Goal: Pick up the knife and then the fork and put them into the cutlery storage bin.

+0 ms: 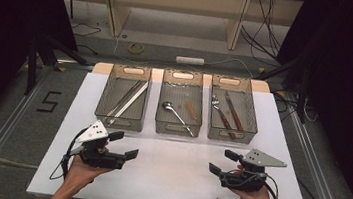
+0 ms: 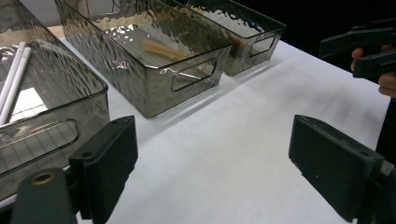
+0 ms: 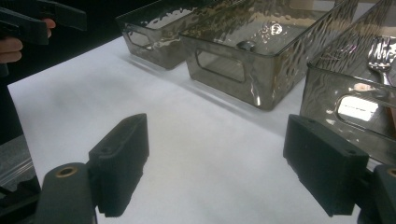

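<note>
Three smoked-plastic bins stand in a row across the far half of the white table (image 1: 165, 179): left bin (image 1: 121, 118) with long pale utensils, middle bin (image 1: 177, 127) with a spoon (image 1: 177, 113), right bin (image 1: 233, 133) with a fork (image 1: 219, 112) and knife (image 1: 234, 113), all lying roughly near-to-far. Left gripper (image 1: 126, 145) and right gripper (image 1: 218, 161) rest low at the near edge, jaws spread wide and empty, facing inward; each is nearest its own side's bin, ahead of it
</note>
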The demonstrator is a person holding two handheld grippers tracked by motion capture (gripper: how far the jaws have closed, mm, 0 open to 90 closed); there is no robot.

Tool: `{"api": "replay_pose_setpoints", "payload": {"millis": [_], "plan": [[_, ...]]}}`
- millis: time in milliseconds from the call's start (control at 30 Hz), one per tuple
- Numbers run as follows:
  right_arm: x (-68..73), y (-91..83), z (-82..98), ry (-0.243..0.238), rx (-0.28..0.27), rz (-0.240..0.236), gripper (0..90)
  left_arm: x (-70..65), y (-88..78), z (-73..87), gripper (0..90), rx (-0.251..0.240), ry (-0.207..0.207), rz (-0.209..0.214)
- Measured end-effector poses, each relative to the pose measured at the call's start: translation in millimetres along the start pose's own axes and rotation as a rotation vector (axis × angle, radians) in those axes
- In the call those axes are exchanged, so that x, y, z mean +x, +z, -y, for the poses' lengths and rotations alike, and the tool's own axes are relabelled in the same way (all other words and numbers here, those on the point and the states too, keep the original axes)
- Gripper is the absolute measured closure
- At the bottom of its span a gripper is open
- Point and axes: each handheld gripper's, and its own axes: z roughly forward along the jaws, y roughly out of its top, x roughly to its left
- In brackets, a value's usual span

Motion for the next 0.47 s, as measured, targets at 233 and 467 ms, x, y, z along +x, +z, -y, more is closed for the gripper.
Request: {"api": "replay_pose_setpoints", "payload": {"millis": [233,467], "plan": [[0.0,0.0,-0.7,-0.003,-0.001,0.006,23.4,0.1,-0.1,0.1,15.0,0.002,0.0,-0.001],[-0.5,-0.6,-1.5,-0.001,-0.005,0.009,23.5,0.3,0.2,0.2,14.9,0.002,0.001,-0.002]]}}
